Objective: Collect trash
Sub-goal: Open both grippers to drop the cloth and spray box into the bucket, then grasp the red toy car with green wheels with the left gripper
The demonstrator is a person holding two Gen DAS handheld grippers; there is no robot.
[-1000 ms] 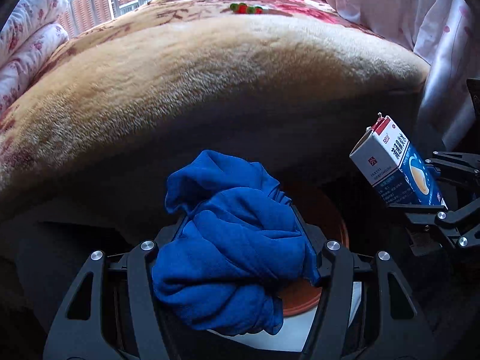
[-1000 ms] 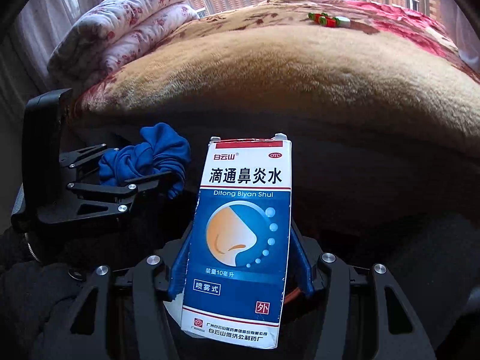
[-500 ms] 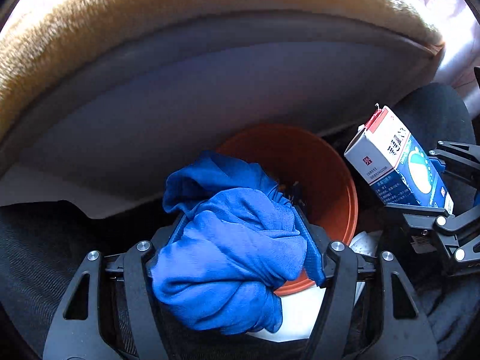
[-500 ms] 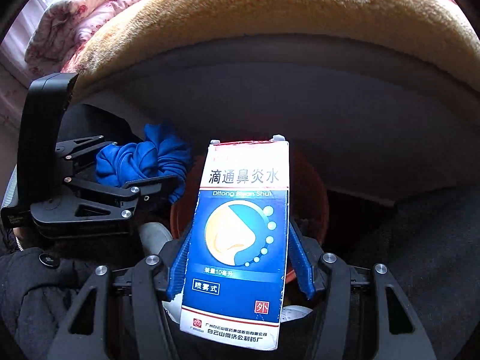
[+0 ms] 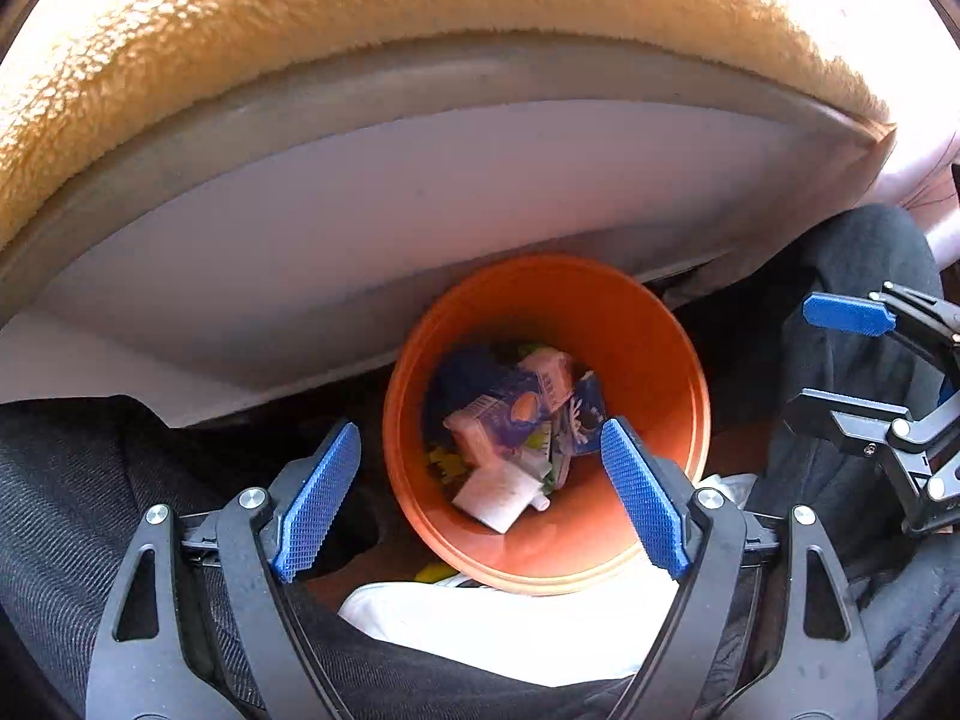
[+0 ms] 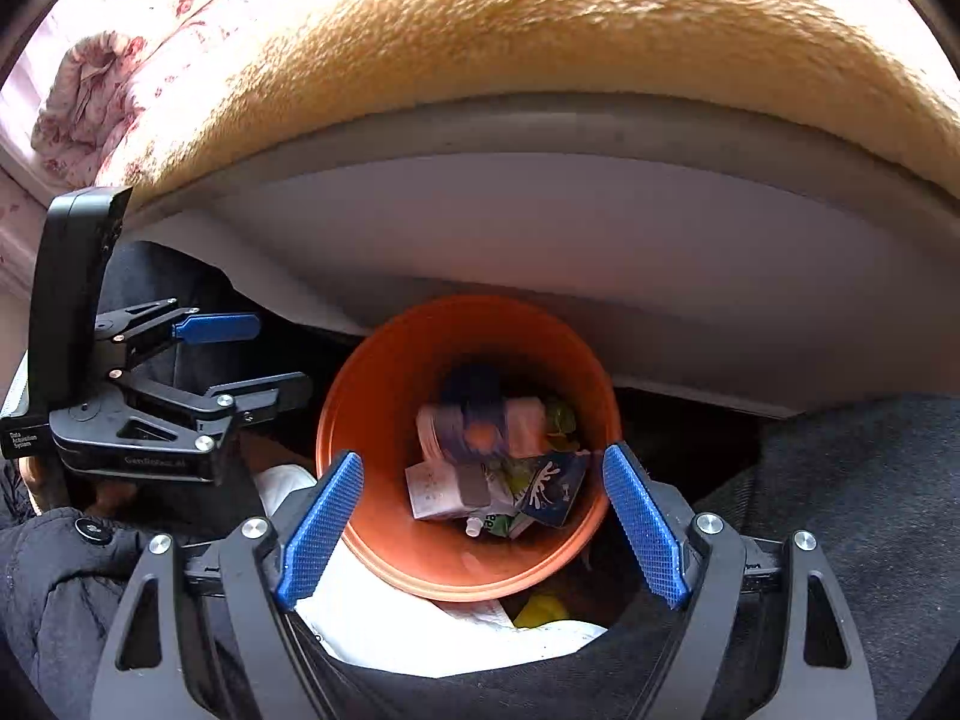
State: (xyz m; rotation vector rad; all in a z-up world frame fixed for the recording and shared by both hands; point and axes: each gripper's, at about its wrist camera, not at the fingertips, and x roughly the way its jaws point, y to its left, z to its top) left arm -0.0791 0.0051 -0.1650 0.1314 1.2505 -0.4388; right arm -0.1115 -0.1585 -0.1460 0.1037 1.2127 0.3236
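Jaws spread over orange bin [image 5: 654,360].

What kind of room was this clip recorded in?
Most likely a bedroom. A tan plush blanket covers a mattress, folded floral bedding lies at one end, and an orange waste bin holding small cartons stands on the floor beside the bed.

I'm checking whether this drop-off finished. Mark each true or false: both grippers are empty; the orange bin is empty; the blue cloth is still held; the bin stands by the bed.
1. Both grippers are empty. True: the left gripper and right gripper have just opened, nothing between the jaws.
2. The orange bin is empty. False: cartons and wrappers lie inside.
3. The blue cloth is still held. False: it lies in the bin.
4. The bin stands by the bed. True.
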